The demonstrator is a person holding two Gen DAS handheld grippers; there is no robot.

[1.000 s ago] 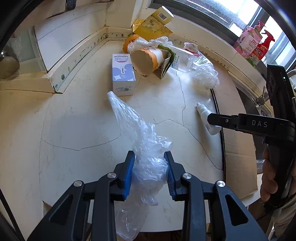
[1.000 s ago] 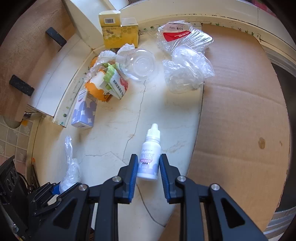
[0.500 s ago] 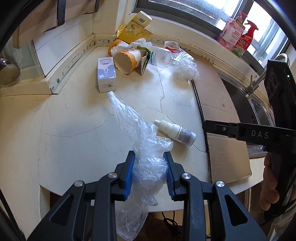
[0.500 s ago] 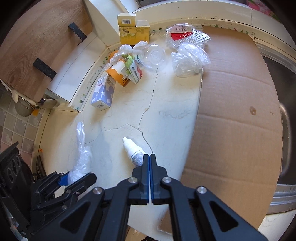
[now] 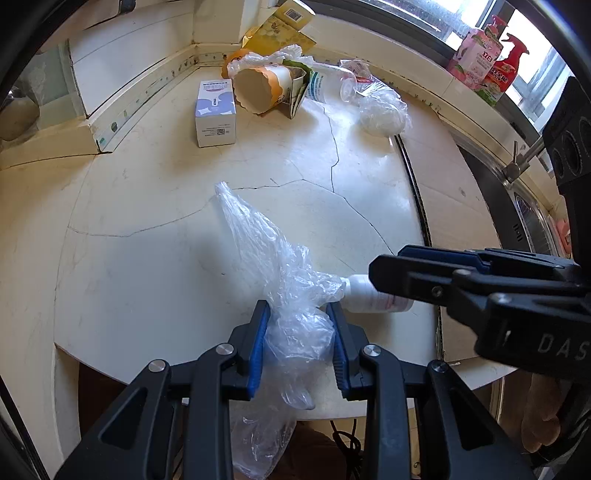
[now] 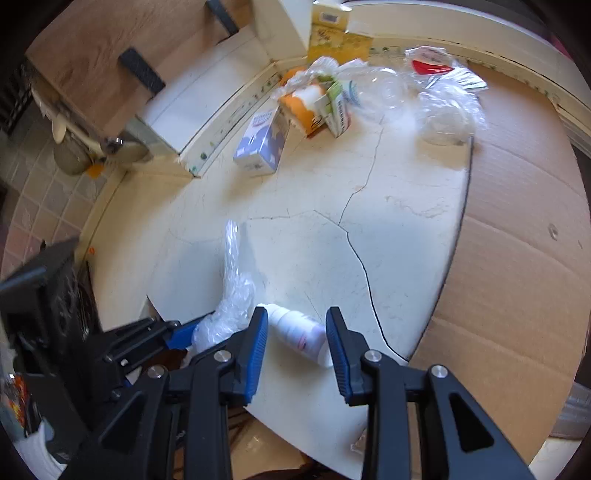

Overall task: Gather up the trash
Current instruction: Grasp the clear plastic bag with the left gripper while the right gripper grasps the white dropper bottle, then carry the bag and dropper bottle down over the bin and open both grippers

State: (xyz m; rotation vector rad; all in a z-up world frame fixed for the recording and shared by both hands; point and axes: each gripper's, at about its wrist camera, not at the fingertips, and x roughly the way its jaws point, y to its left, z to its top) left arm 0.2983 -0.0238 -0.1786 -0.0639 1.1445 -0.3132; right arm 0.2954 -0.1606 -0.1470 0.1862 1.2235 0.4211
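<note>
My left gripper (image 5: 298,314) is shut on a crumpled clear plastic bag (image 5: 258,240), whose tail lies on the cracked white counter (image 5: 155,258) while its lower end hangs past the front edge. A small white dropper bottle (image 6: 299,330) lies on its side near that edge, right beside the bag (image 6: 232,295). My right gripper (image 6: 297,321) straddles the bottle and its jaws are opening; the pads do not press on it. In the left wrist view the bottle (image 5: 369,299) shows partly under the right gripper's fingers (image 5: 391,273).
At the back corner lie a blue-and-white box (image 5: 216,110), a tipped orange paper cup (image 5: 258,88), a green carton, a yellow box (image 5: 280,29) and clear plastic wrappers (image 5: 380,110). A cardboard sheet (image 6: 517,258) covers the counter's right side, beside a sink (image 5: 517,206).
The bottle has gone from mid-counter to the front edge beside the bag. My right gripper shut, then opened around it. My left gripper still holds the bag and drew back a little.
</note>
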